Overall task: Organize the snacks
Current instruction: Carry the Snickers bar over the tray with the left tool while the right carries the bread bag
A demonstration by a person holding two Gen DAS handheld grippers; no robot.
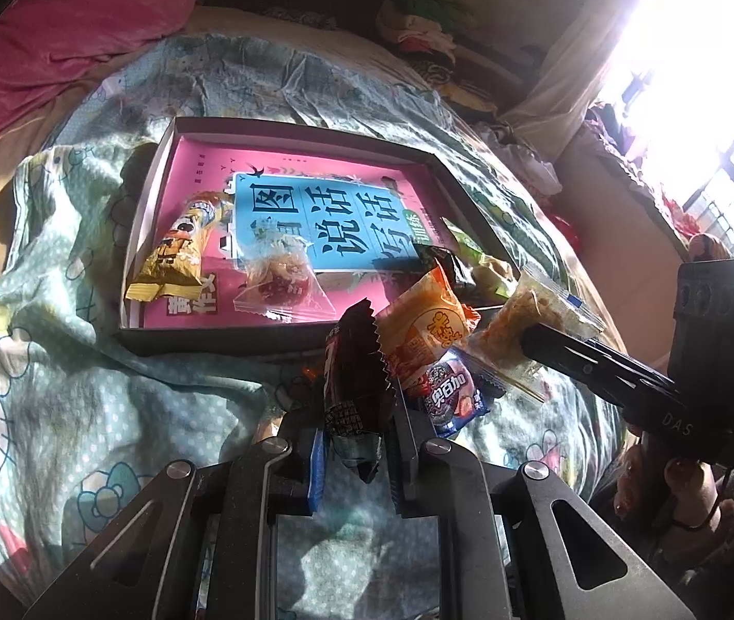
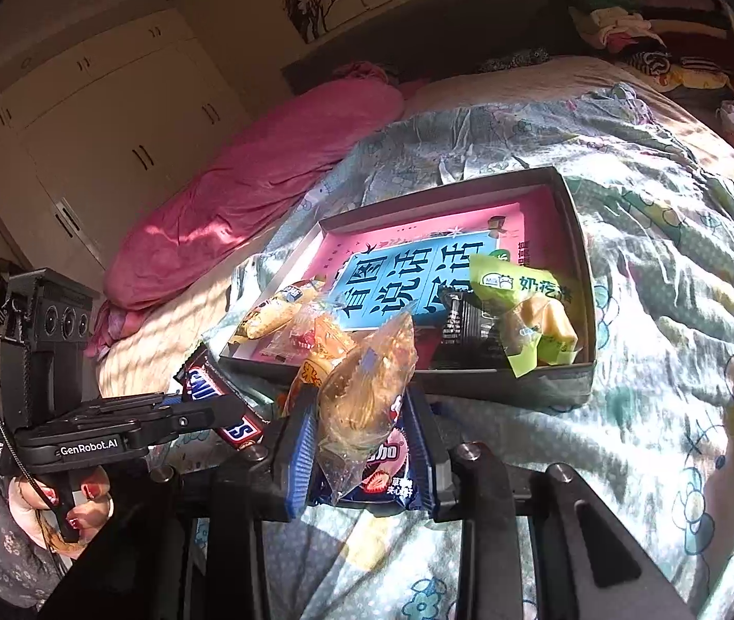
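My left gripper (image 1: 354, 413) is shut on a brown Snickers bar (image 1: 354, 372), held above the quilt just short of the box's near wall; the bar also shows in the right wrist view (image 2: 217, 398). My right gripper (image 2: 361, 413) is shut on a clear packet with a golden cake (image 2: 367, 387), seen in the left wrist view (image 1: 527, 310) at the box's near right corner. The grey box (image 1: 212, 336) holds a pink and blue book (image 1: 315, 222), a yellow snack (image 1: 181, 248), a clear red-filled packet (image 1: 279, 274), a black packet (image 2: 462, 325) and green packets (image 2: 527, 310).
An orange snack packet (image 1: 423, 330) and a blue strawberry biscuit packet (image 1: 452, 403) lie on the patterned quilt (image 1: 82, 361) below both grippers. A pink pillow (image 2: 243, 191) lies at the left of the bed. Piled clothes (image 2: 640, 41) sit beyond it.
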